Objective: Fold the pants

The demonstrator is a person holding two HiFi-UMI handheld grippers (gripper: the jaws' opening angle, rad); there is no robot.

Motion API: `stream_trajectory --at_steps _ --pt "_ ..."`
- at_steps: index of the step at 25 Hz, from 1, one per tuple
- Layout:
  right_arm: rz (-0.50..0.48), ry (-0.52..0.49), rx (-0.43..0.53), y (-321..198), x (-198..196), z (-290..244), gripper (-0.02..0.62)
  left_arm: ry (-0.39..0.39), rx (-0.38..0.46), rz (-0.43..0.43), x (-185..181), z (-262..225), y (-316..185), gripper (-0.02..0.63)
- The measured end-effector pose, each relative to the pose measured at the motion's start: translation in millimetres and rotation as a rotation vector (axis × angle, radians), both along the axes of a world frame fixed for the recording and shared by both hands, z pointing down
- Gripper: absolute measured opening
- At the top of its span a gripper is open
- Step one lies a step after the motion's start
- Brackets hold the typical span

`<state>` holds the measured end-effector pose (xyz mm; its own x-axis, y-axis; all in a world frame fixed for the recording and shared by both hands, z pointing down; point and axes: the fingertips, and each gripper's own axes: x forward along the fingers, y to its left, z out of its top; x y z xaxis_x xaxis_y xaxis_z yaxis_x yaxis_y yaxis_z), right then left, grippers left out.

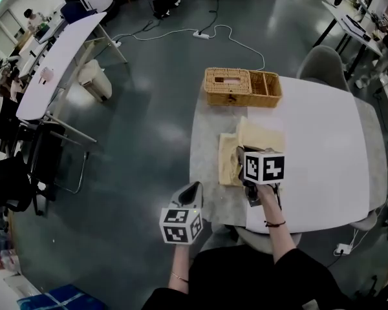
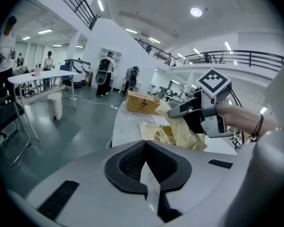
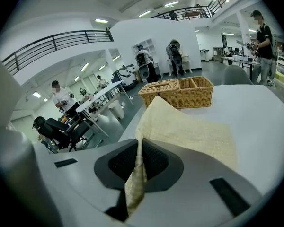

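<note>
The pants [image 1: 246, 148] are pale yellow and crumpled, lying on the white table [image 1: 323, 141] just on our side of the wicker basket [image 1: 242, 87]. Our right gripper [image 3: 138, 143] is clamped on a fold, one flap lifted. Our left gripper [image 1: 193, 189] has its jaws together and empty, and hangs farther from the basket, off the table's edge. A grey chair [image 1: 323, 66] stands beside the basket.

The left gripper [image 2: 144, 148] is held by the left hand [image 1: 180, 254], with the forearm extended toward 12 o'clock in the head view. Its jaws are closed together and empty. The right gripper [image 3: 138, 148] is held by the right hand [image 1: 269, 197], at 2 o'clock from the left one, and is tilted downward. Its jaws are clamped on a fold of the pants [image 3: 189, 131].
</note>
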<state>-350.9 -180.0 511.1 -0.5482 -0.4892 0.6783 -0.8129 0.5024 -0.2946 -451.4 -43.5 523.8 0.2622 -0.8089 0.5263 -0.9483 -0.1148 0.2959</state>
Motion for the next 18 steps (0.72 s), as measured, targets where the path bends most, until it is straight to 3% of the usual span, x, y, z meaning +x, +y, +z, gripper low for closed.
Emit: stream_trajectory --at_steps 11,18 --pt "-0.014 0.104 -0.031 0 -20 39 0.029 0.005 -0.026 -0.025 -12 10 7 0.008" --pt "0.034 0.102 -0.045 0 -25 48 0.029 0.008 -0.036 -0.033 -17 13 9 0.008"
